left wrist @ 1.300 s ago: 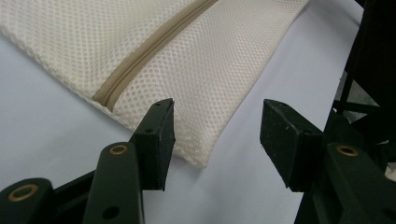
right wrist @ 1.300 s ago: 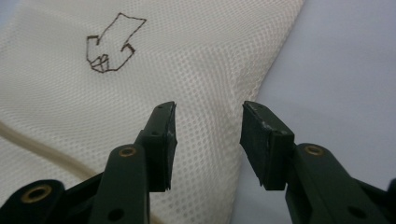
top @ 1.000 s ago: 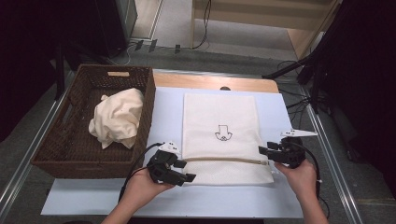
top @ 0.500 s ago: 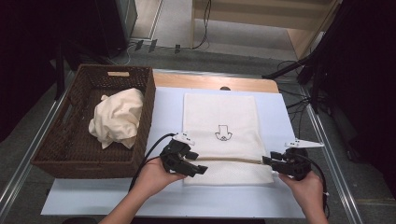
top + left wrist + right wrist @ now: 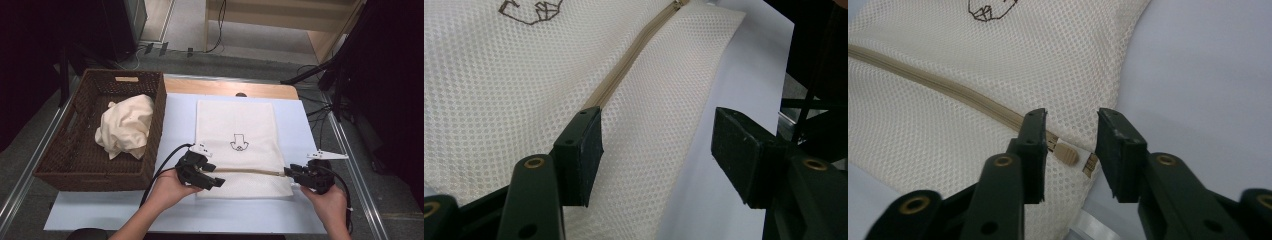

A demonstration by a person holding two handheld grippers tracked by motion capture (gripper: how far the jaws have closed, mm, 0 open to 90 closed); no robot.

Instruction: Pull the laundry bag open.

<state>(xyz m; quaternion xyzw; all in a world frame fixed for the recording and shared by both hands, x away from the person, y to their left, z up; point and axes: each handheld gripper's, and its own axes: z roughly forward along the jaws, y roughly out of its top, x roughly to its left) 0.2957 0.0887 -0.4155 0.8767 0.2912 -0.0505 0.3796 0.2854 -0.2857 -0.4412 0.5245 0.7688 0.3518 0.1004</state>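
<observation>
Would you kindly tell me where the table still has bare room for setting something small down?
Free: the white mat strip between the wicker basket and the mesh bag, the patch right of the bag up to the table's rail, and the front edge between the forearms. Crowded: the bag's zipper end, where the left claw and right claw work.

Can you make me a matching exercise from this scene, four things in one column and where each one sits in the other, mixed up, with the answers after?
Things:
1. crumpled cream cloth
2. zipper pull
3. left gripper
4. wicker basket

Places:
A. between the right gripper's jaws, not yet pinched
B. on the table's left side
C. inside the basket
D. over the mesh bag's near left edge, one jaw by the zipper's end

Pairs: 1-C, 2-A, 3-D, 4-B
</observation>
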